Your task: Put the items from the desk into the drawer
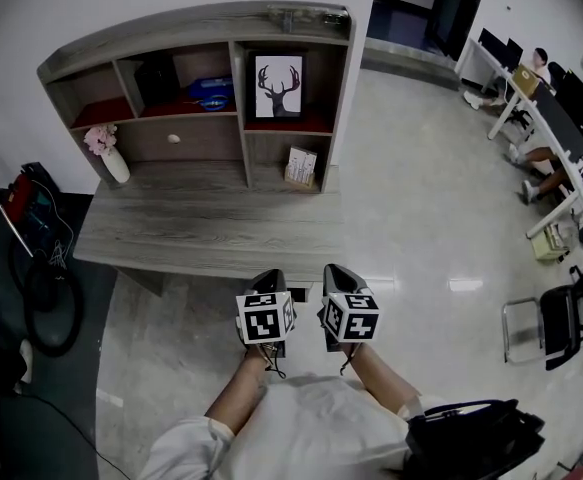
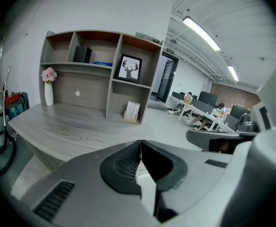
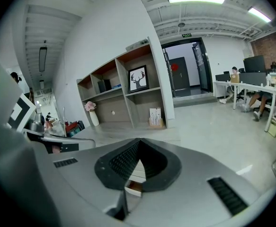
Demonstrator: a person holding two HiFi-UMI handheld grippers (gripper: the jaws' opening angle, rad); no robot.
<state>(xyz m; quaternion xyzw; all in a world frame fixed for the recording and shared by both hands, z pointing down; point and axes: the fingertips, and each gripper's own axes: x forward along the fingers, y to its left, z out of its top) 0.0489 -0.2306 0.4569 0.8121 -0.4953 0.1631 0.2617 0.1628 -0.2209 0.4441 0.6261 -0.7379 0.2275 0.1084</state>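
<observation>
Both tongs clenched and empty, short of the bench; drawer shut.

Head view: my left tongs (image 1: 270, 278) and right tongs (image 1: 336, 271) hang side by side before the bench (image 1: 201, 223), well apart from the flower vase (image 1: 114, 160) and small white box (image 1: 301, 165) standing on it; the drawer (image 1: 174, 139) in the hutch is shut. Left gripper view: jaws together, nothing between them. Right gripper view: likewise. I judge this fits either the drawer awaiting a pull or shut again over other items; any reach calls for crossing to the bench.
</observation>
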